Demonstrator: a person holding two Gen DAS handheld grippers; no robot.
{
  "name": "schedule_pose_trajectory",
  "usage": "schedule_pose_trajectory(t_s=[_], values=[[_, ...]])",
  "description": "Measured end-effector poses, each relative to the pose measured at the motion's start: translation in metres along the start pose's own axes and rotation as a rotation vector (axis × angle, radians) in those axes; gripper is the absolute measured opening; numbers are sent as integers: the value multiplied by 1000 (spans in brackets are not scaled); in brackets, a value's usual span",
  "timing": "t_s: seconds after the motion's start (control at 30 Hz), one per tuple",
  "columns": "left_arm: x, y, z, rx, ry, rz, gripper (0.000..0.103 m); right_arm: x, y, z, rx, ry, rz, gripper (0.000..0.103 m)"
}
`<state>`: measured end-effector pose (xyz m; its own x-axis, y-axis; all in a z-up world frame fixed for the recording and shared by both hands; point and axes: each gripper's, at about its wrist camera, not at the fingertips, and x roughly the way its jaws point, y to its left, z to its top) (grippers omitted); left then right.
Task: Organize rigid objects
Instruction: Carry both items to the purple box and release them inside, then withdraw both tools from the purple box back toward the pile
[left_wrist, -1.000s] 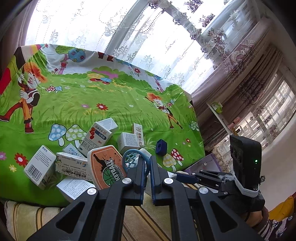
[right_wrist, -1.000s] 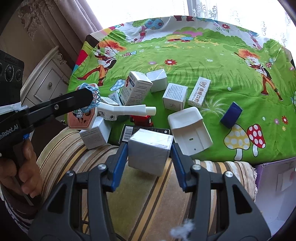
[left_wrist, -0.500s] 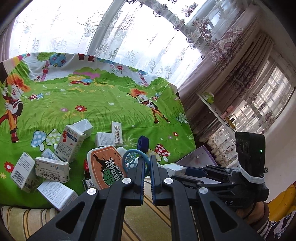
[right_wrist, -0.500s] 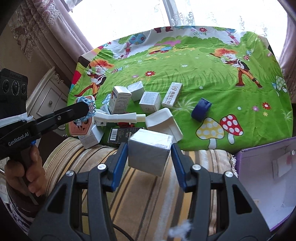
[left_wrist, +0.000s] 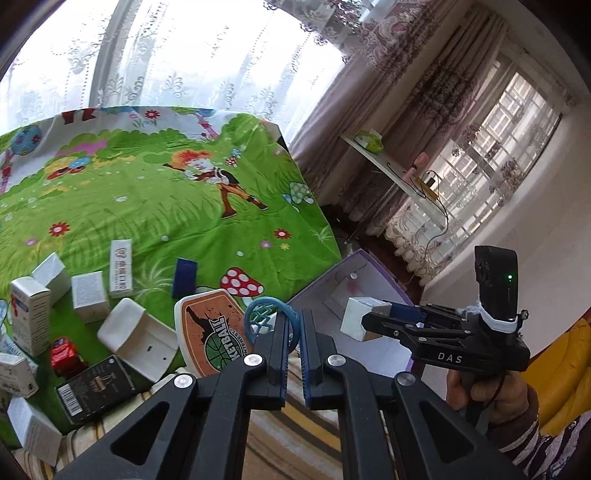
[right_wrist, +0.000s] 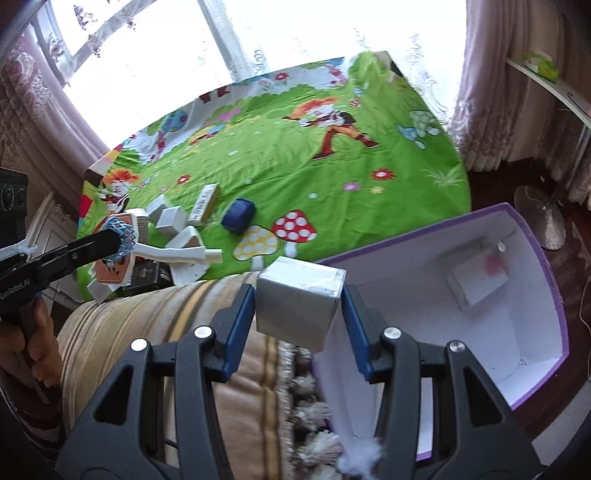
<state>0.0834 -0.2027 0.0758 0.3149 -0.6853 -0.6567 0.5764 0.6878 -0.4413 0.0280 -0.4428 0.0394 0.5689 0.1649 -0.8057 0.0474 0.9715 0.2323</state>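
Note:
My right gripper (right_wrist: 299, 295) is shut on a white box (right_wrist: 297, 304) and holds it in the air at the near left rim of an open purple storage box (right_wrist: 546, 332). The white box also shows in the left wrist view (left_wrist: 360, 319) over the purple box (left_wrist: 354, 273). My left gripper (left_wrist: 293, 325) is shut on the blue hoop (left_wrist: 266, 317) of a toy basketball stand with an orange backboard (left_wrist: 210, 328), lifted above the bed's edge. In the right wrist view that hoop (right_wrist: 123, 234) and its white post (right_wrist: 177, 254) sit at the left.
Several white cartons (left_wrist: 31, 314), a dark blue block (left_wrist: 184, 275), a red toy car (left_wrist: 64, 356), a black box (left_wrist: 94, 393) and a white tray (left_wrist: 136, 338) lie on the green cartoon bedspread (left_wrist: 147, 206). A striped bolster (right_wrist: 147, 321) runs along the bed edge.
Both grippers have swung right with their loads. The white box has moved from over the bolster to the purple box's rim. The basketball stand has travelled right with the left gripper.

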Motion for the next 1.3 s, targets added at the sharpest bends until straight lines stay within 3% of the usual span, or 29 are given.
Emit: schedule_pose_trajectory(t_s=[0.33, 0.63, 0.7, 0.77, 0.8, 0.93, 1.3], values=[[63, -60, 1, 128, 145, -44, 6, -17, -83, -23, 118, -13, -135, 53], [100, -99, 0, 207, 223, -69, 9, -30, -121, -28, 184, -42, -203, 53], [108, -100, -1, 206, 250, -56, 18, -31, -127, -29, 198, -43, -209, 53], [113, -99, -3, 198, 264, -43, 56, -30, -133, -30, 218, -36, -209, 55], [114, -98, -4, 192, 263, -41, 62, -30, -135, -31, 226, -33, -211, 59], [111, -94, -3, 180, 254, -47, 63, -27, -138, -33, 233, -27, -232, 74], [84, -70, -1, 107, 180, -28, 63, -29, -128, -29, 211, -54, -225, 77]])
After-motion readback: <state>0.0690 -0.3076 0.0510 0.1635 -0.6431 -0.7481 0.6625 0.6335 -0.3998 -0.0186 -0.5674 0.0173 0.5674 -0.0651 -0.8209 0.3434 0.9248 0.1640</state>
